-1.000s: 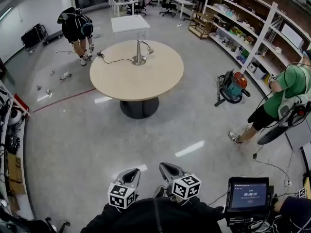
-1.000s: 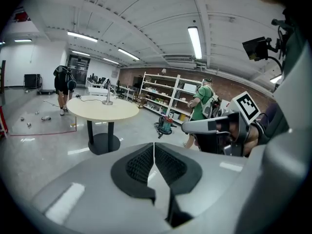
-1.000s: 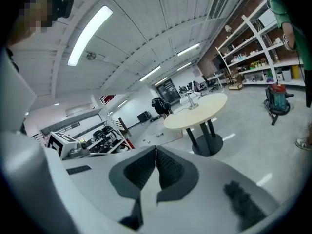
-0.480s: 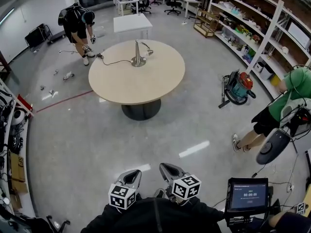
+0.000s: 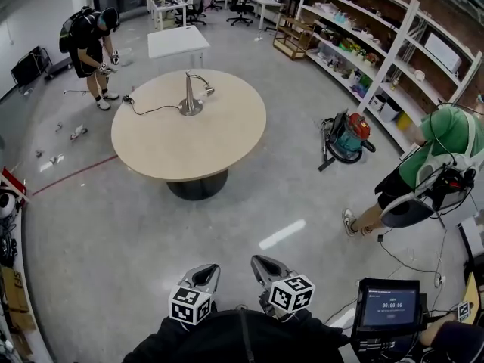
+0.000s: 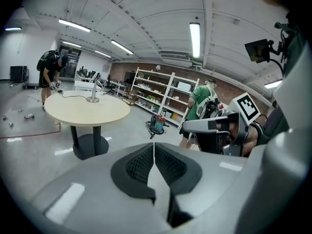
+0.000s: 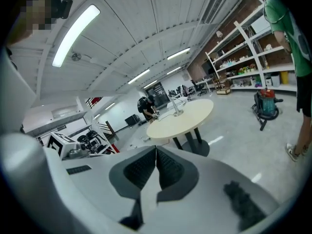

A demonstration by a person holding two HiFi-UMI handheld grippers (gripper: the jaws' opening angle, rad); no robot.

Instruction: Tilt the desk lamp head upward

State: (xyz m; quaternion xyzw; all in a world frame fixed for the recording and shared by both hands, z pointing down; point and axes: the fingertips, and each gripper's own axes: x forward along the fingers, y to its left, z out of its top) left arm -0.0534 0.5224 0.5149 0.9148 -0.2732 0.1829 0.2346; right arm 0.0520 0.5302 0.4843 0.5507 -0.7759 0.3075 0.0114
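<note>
A silver desk lamp [image 5: 190, 94] stands on the far side of a round beige table [image 5: 189, 138], its head bent down to the right and a black cord trailing left. The lamp shows small in the left gripper view [image 6: 93, 92] and the right gripper view [image 7: 175, 106]. Both grippers are held close to the person's body, several steps from the table. My left gripper [image 5: 204, 276] is shut with nothing between its jaws. My right gripper [image 5: 265, 267] is likewise shut and empty.
A person in black [image 5: 89, 44] bends over beyond the table. A person in green [image 5: 431, 157] stands at the right near a teal vacuum cleaner [image 5: 345, 137]. Shelving [image 5: 378, 51] lines the right wall. A screen [image 5: 386, 307] sits at lower right. A white table [image 5: 178, 42] stands behind.
The view has shifted, so the table and lamp now sit further left and lower in the head view. The person in green has stepped. Both grippers stay shut in the same place.
</note>
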